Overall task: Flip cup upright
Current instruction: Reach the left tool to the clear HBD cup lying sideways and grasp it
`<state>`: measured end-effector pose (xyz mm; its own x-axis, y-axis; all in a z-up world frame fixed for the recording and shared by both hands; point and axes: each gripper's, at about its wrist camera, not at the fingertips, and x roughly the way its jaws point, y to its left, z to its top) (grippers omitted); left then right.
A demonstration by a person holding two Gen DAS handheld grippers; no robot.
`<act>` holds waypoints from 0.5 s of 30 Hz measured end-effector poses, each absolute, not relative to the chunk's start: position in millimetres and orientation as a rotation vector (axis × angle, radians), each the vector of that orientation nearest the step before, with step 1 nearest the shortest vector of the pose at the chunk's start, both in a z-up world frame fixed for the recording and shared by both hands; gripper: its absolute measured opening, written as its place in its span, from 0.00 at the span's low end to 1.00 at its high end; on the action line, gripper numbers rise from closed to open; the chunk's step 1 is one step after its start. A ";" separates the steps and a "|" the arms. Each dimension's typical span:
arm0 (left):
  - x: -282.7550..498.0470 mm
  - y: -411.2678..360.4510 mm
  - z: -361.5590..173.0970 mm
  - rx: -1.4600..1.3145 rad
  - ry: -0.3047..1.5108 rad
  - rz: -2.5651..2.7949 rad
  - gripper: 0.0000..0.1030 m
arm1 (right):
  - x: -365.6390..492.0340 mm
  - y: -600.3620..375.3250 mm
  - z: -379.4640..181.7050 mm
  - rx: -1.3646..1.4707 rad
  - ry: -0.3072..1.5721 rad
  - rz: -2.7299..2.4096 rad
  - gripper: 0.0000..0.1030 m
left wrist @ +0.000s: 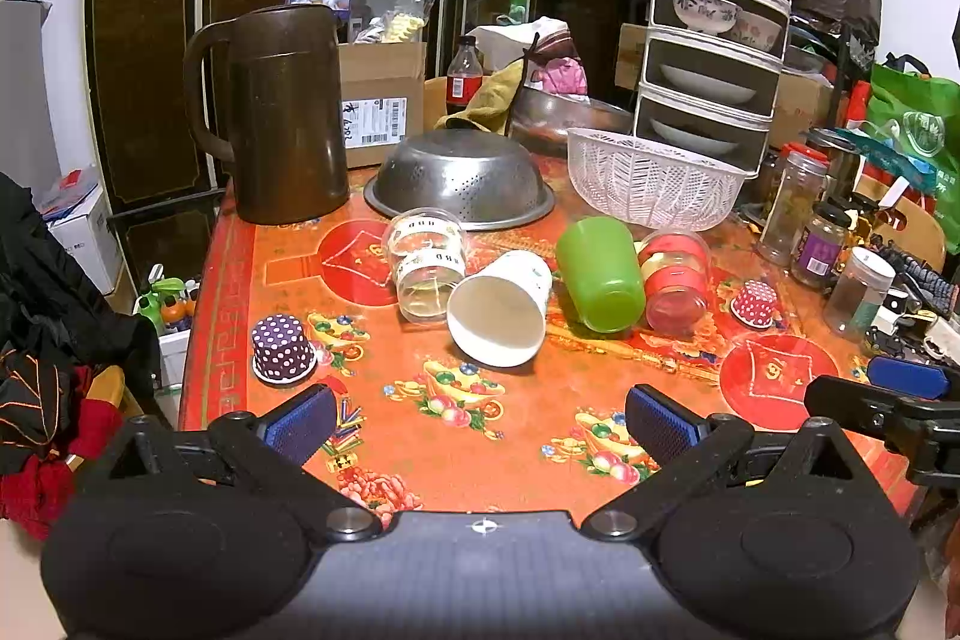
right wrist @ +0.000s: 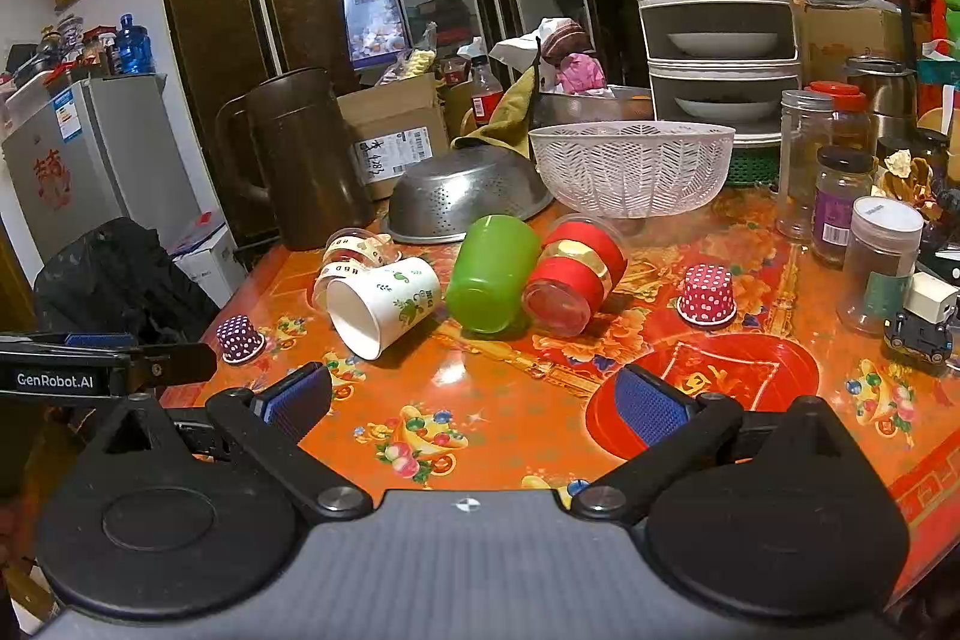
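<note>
Cups lie in a row on their sides across the middle of the patterned table: a clear plastic cup with banded lettering, a white paper cup with a green leaf print, a green plastic cup and a clear cup with red and gold bands. The task does not say which is meant. On position, the white paper cup is the likeliest first candidate; it lies almost dead ahead of the left gripper, with its open mouth turned toward that gripper and its base pointing away toward the steel colander. Its long axis therefore runs roughly along the line of approach, tilted slightly to the right. From the right gripper the same cup sits ahead and to the left, mouth facing down-left, while the green cup lies more directly in front with its closed base showing. Both grippers hover short of the row with jaws spread wide and nothing between the blue pads. The paper cup touches the clear cup on one side and rests just beside the green cup. Two small dotted cups stand inverted, well apart from the row. Judged condition: thin-walled, light, liable to roll or crush.
</note>
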<state>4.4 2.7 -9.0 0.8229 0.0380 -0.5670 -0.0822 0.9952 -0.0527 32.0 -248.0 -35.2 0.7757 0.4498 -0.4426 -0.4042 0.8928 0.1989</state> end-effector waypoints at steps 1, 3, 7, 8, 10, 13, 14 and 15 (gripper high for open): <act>5.6 2.3 -9.1 -0.072 0.602 0.065 1.00 | 32.1 -247.9 -35.1 0.095 0.503 0.464 0.99; 9.5 1.5 -7.7 -0.055 0.605 0.073 1.00 | 32.5 -249.3 -35.7 0.096 0.504 0.466 0.99; 34.8 7.8 6.1 -0.031 0.596 0.107 1.00 | 33.9 -253.8 -38.1 0.101 0.506 0.472 0.99; 46.9 10.8 9.4 -0.023 0.611 0.109 1.00 | 34.5 -255.6 -38.8 0.105 0.506 0.475 0.99; 77.6 17.7 13.4 -0.024 0.664 0.107 1.00 | 35.6 -259.1 -40.4 0.114 0.509 0.476 0.99; 133.4 29.4 10.7 -0.022 0.760 0.129 1.00 | 37.0 -265.7 -43.1 0.136 0.512 0.481 0.99; 149.7 32.7 7.6 -0.022 0.787 0.147 1.00 | 37.4 -267.9 -44.0 0.142 0.513 0.482 0.99; 166.1 37.6 4.4 -0.032 0.808 0.175 1.00 | 37.6 -271.3 -45.2 0.151 0.514 0.481 0.99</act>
<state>166.1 37.6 4.4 0.6770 0.1436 -0.7218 -0.1678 0.9851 0.0386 37.6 -271.3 -45.2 0.7625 0.4776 -0.4364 -0.4033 0.8783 0.2566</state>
